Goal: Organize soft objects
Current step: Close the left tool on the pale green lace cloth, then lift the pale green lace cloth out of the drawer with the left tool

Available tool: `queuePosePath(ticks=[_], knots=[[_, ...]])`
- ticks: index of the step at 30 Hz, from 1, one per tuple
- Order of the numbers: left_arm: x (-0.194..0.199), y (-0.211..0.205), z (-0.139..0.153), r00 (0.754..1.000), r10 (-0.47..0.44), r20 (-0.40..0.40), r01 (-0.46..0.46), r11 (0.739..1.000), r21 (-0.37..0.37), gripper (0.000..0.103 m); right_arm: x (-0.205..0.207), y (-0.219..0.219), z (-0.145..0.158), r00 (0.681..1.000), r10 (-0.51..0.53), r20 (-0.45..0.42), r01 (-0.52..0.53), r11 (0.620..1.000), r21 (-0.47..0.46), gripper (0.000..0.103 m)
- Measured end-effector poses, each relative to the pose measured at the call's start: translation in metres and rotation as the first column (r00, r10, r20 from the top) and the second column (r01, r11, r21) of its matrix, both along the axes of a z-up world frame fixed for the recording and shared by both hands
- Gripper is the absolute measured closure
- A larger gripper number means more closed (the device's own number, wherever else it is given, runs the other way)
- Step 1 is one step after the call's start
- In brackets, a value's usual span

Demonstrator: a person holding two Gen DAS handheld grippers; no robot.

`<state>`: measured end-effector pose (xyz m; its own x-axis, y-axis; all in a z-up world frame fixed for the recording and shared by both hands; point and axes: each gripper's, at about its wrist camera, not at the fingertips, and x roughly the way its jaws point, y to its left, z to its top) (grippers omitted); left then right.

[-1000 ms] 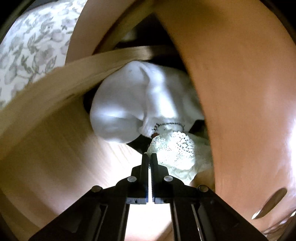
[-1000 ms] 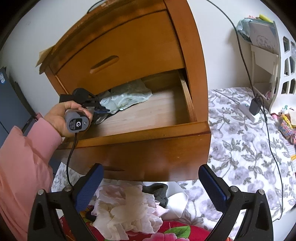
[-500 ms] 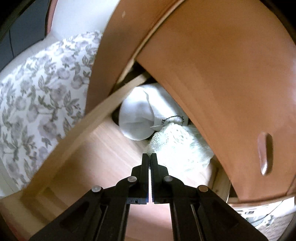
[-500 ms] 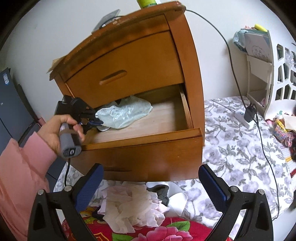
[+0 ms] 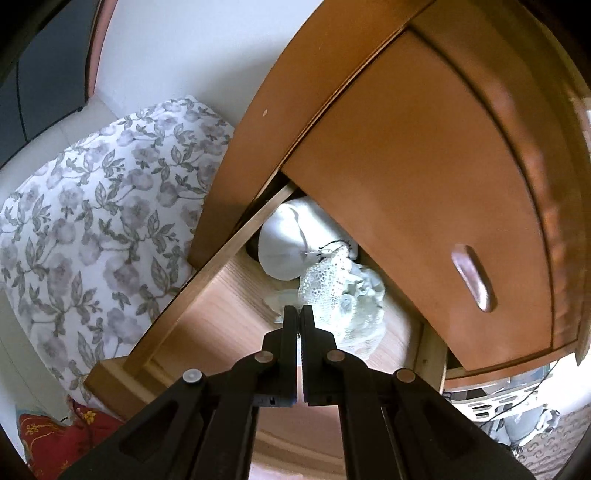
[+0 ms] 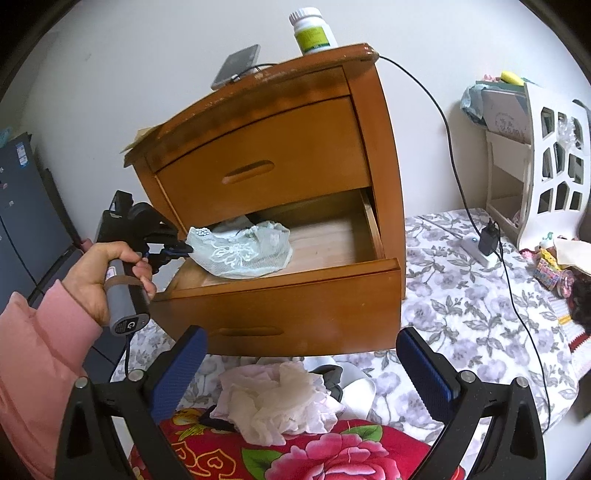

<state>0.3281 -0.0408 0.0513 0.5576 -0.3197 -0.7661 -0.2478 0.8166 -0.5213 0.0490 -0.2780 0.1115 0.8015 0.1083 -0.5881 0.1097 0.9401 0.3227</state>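
Note:
My left gripper (image 5: 299, 312) is shut on the edge of a pale green lace garment (image 5: 343, 295), which lies stretched across the left side of the open lower drawer (image 6: 288, 291). The same garment (image 6: 240, 253) and the left gripper (image 6: 184, 247) show in the right wrist view. A white soft item (image 5: 288, 240) sits at the back of the drawer. My right gripper (image 6: 303, 373) is open and empty, above a pile of pale pink and white soft garments (image 6: 280, 402) on a red floral cloth (image 6: 295, 454).
The wooden nightstand (image 6: 280, 147) has its upper drawer closed. A bottle (image 6: 314, 31) and a phone (image 6: 236, 70) stand on top. A black cable (image 6: 465, 206) runs to a charger (image 6: 487, 240) on the floral bedsheet (image 6: 472, 314). A white shelf (image 6: 543, 166) stands at the right.
My left gripper has pulled back out of the drawer, drawing the lace garment toward the front. The right gripper has risen, so the nightstand top now shows.

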Motion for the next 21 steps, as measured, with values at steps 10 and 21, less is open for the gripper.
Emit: queuePosePath(ticks=[10, 21], knots=[[-0.021, -0.001, 0.038, 0.996, -0.026, 0.088, 0.025, 1.000, 0.011, 0.102, -0.017, 0.008, 0.010, 1.000, 0.001, 0.024, -0.001, 1.000, -0.013, 0.000], [-0.050, -0.001, 0.082, 0.977, -0.070, 0.201, 0.069, 0.998, 0.011, 0.102, -0.033, 0.019, 0.023, 0.998, 0.017, 0.055, -0.015, 0.999, -0.031, 0.000]])
